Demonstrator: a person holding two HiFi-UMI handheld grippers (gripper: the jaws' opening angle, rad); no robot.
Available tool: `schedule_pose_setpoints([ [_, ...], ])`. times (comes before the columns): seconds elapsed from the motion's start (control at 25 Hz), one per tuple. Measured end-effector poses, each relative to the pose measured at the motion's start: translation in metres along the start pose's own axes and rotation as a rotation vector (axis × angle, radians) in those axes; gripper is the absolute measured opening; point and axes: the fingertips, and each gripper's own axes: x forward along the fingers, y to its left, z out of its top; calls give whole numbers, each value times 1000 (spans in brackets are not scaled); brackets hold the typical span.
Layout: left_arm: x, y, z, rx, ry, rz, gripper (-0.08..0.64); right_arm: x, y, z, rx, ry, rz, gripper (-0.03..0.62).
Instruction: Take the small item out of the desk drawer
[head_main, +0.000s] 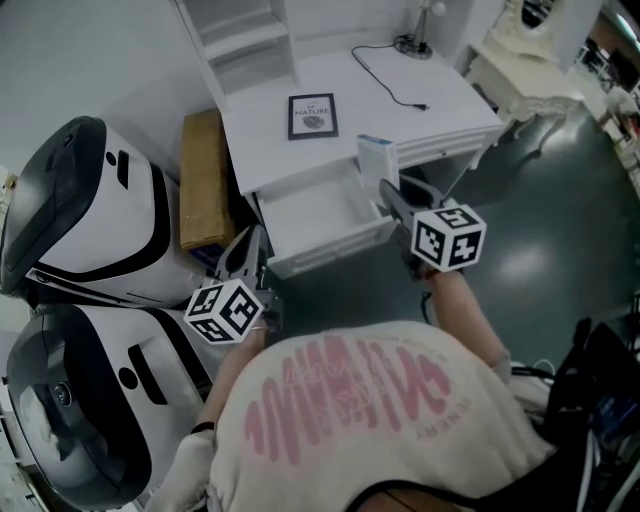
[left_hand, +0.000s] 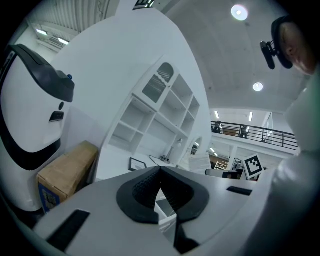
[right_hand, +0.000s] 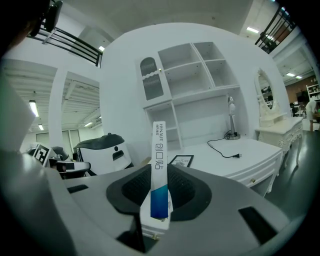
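Observation:
The white desk (head_main: 430, 95) has its drawer (head_main: 315, 212) pulled out, and the inside looks bare. My right gripper (head_main: 386, 192) is raised over the drawer's right end, shut on a small white and blue box (head_main: 377, 158). In the right gripper view the box (right_hand: 159, 165) stands upright between the pads of this gripper (right_hand: 161, 186). My left gripper (head_main: 250, 248) hovers by the drawer's front left corner. Its pads meet at the tips with nothing between them (left_hand: 160, 173).
A framed picture (head_main: 312, 115), a black cable with plug (head_main: 390, 85) and a lamp base (head_main: 418, 45) lie on the desk. A shelf unit (head_main: 245, 40) stands behind. A cardboard box (head_main: 203, 180) and two large white and black machines (head_main: 90, 210) crowd the left.

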Motion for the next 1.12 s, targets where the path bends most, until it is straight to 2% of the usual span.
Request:
schedule_pose_setpoints([
  [0.4,-17,-45,-28,-17,-2,35,28,-52,-11,-17,69,10,57,104],
  [0.76,-17,-75,-46,-15,8,41,28,-76,-29,-32,-1,57,46,104],
  [1.12,-12,-86,-51,-2,11,33,28,-78,-37,-38,-1,70,53,104],
])
